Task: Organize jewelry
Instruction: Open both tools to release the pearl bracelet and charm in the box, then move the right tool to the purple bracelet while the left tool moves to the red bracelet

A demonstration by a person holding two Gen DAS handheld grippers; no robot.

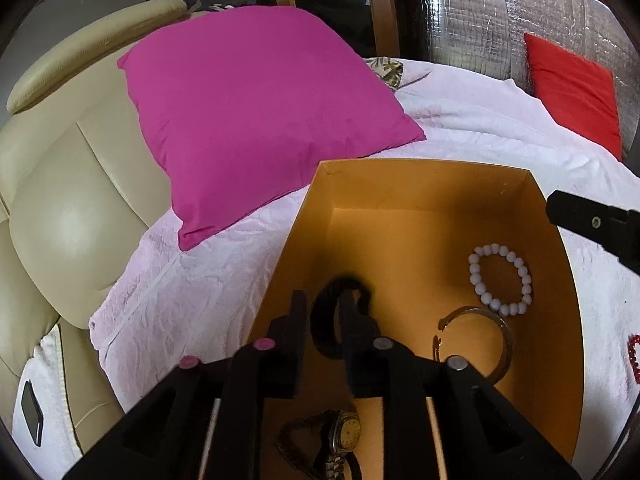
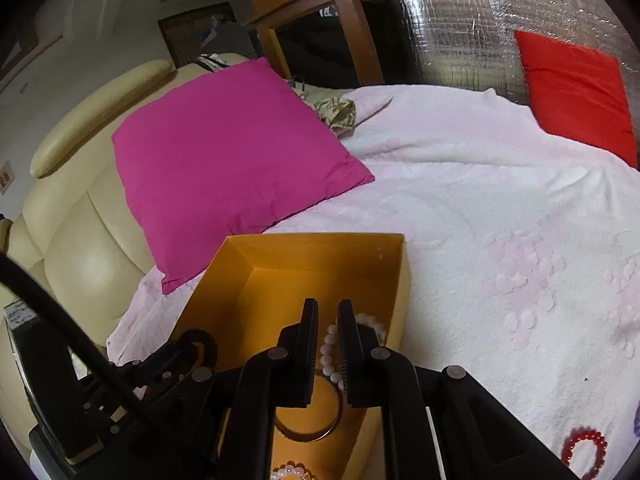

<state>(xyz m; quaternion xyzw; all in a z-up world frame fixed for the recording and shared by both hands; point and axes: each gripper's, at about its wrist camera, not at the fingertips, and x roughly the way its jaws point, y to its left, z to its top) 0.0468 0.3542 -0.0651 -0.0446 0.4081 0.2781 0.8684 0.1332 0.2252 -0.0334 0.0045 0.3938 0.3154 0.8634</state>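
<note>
1. My left gripper (image 1: 322, 312) reaches down into the orange cardboard box (image 1: 420, 184), jaws slightly parted. The black braided bracelet (image 1: 340, 292), ropey and blurred, loops around my right-hand finger; neither pad presses it.
2. My right gripper (image 2: 328, 320) hangs over the same box with a narrow gap between its ribbed pads. The pale bead bracelet (image 2: 330, 354) shows through that gap; whether the pads touch it I cannot tell.
3. The box is rectangular, matte, open-topped, with smooth plain walls, and sits on a white fleecy blanket (image 2: 500, 220) embossed with faint flowers.
4. Counted inside, left view: one black braided bracelet, one bracelet of round milky beads, one open metal bangle (image 1: 502, 340), thin and shiny, and one metal-link wristwatch (image 1: 346, 434) with a pale dial.
5. The right view adds one pearly beaded piece (image 2: 290, 472) at the box's near end.
6. Outside the box, one red bead bracelet (image 2: 584, 446) lies on the blanket, well apart.
7. Two cushions: one magenta (image 1: 256, 112), one red (image 1: 576, 92), both smooth square fabric. A cream leather sofa (image 1: 72, 208) sits beside them.
</note>
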